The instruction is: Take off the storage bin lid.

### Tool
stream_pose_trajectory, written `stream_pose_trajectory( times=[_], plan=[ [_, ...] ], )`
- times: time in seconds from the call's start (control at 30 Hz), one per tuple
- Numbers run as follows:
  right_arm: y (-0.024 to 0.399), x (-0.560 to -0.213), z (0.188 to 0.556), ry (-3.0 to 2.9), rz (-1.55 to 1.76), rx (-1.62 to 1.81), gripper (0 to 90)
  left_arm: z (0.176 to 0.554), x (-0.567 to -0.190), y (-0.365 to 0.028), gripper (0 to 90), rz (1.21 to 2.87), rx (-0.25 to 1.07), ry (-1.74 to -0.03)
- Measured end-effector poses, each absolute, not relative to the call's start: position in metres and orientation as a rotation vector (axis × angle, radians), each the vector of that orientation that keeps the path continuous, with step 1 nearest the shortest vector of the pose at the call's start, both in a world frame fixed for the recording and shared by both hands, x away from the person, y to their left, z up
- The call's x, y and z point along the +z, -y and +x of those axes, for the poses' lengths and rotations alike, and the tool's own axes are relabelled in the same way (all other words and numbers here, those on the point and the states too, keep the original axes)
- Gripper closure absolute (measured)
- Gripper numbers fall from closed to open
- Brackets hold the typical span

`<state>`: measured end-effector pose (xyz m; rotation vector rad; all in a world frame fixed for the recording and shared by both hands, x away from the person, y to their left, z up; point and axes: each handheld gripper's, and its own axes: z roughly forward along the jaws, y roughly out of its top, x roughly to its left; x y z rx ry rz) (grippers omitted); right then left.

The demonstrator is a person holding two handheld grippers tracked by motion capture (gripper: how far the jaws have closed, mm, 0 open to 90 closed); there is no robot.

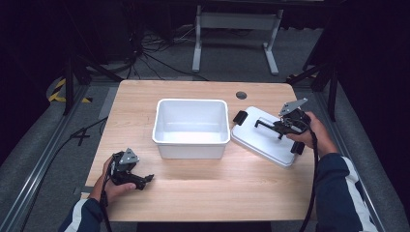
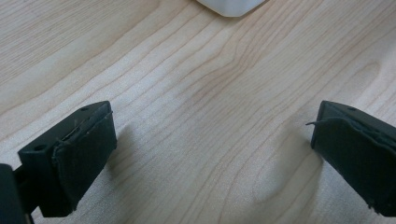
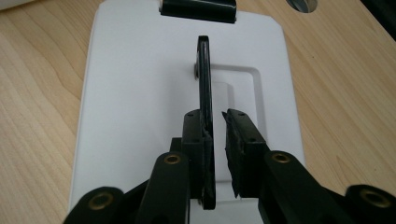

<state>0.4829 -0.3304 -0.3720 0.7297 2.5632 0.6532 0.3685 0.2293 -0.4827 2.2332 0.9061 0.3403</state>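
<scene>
Left gripper (image 1: 145, 180): held low over the near left of the wooden table (image 1: 203, 193), jaws spread wide with nothing between them; in the left gripper view only bare wood grain is seen between the two black pads (image 2: 84, 149), with a corner of the white bin (image 2: 231, 7) at the top edge. Right gripper (image 1: 270, 126): held over the white lid (image 1: 263, 145), which lies flat at the right side of the table, just beside the bin (image 1: 191, 126). In the right gripper view the jaws are seen nearly closed around the lid's raised black handle (image 3: 204, 88); one pad is pressed against the handle, a narrow gap appears to remain on the other side, so a firm grasp cannot be confirmed. A black latch (image 3: 198, 10) is fitted at the far end of the lid (image 3: 135, 93). The bin stands open and empty at the table's centre. A round grommet hole (image 1: 241, 95) is set in the tabletop behind the lid.
</scene>
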Motion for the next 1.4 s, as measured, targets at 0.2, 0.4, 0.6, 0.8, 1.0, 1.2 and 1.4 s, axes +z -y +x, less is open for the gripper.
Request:
stream_pose_trajectory(
  times=[0.2,0.4,0.6,0.8,1.0,1.2,1.4],
  plan=[
    [0.330,-0.366,0.475,-2.562,0.715,0.700,75.6,0.368,-0.483,-0.229,0.6,2.233,0.341,-0.906],
    [0.329,-0.360,0.468,-2.547,0.707,0.712,71.2,0.368,-0.483,-0.229,0.6,2.235,0.339,-0.906],
    [0.330,-0.355,0.460,-2.521,0.728,0.735,67.0,0.368,-0.483,-0.229,0.6,2.234,0.340,-0.906],
    [0.333,-0.351,0.448,-2.499,0.734,0.774,65.0,0.368,-0.483,-0.229,0.6,2.234,0.339,-0.906],
    [0.337,-0.350,0.436,-2.487,0.745,0.776,60.2,0.368,-0.483,-0.229,0.6,2.234,0.339,-0.906],
    [0.344,-0.352,0.420,-2.463,0.756,0.794,54.7,0.368,-0.483,-0.229,0.6,2.234,0.339,-0.906],
    [0.354,-0.357,0.402,-2.425,0.791,0.814,49.5,0.368,-0.483,-0.229,0.6,2.234,0.340,-0.907]
  ],
)
